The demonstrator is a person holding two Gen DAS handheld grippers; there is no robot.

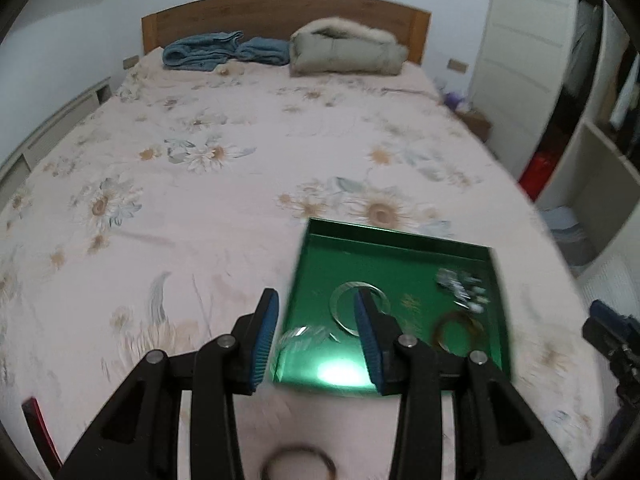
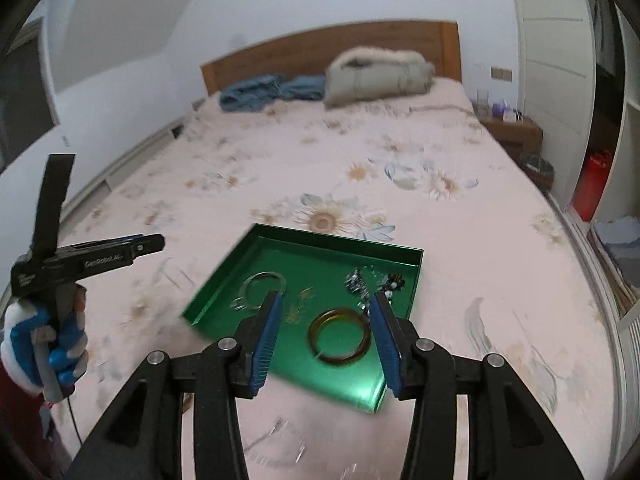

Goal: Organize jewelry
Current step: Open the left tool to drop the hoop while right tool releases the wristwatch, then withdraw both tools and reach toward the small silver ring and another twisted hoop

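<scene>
A green tray (image 1: pixel 316 264) (image 2: pixel 224 284) lies on the bed. In it are a silver bangle (image 1: pixel 340 300) (image 2: pixel 256 280), an amber bangle (image 1: pixel 476 322) (image 2: pixel 340 334), a small gold piece (image 1: pixel 410 304) (image 2: pixel 300 304) and a pile of dark and silver jewelry (image 1: pixel 460 286) (image 2: pixel 374 278). A clear bracelet (image 1: pixel 298 336) lies at the tray's left edge. A dark bangle (image 1: pixel 298 466) lies on the sheet below my left gripper. My left gripper (image 1: pixel 316 320) is open and empty above the tray's near left part. My right gripper (image 2: pixel 326 322) is open and empty above the amber bangle.
The bed (image 1: pixel 200 200) has a pink floral sheet, with blue towels (image 1: pixel 216 52) and a folded grey coat (image 1: pixel 344 50) at the wooden headboard. A white wardrobe (image 1: pixel 528 60) and open shelves (image 1: pixel 592 168) stand at the right. A nightstand (image 2: pixel 512 128) sits beside the bed.
</scene>
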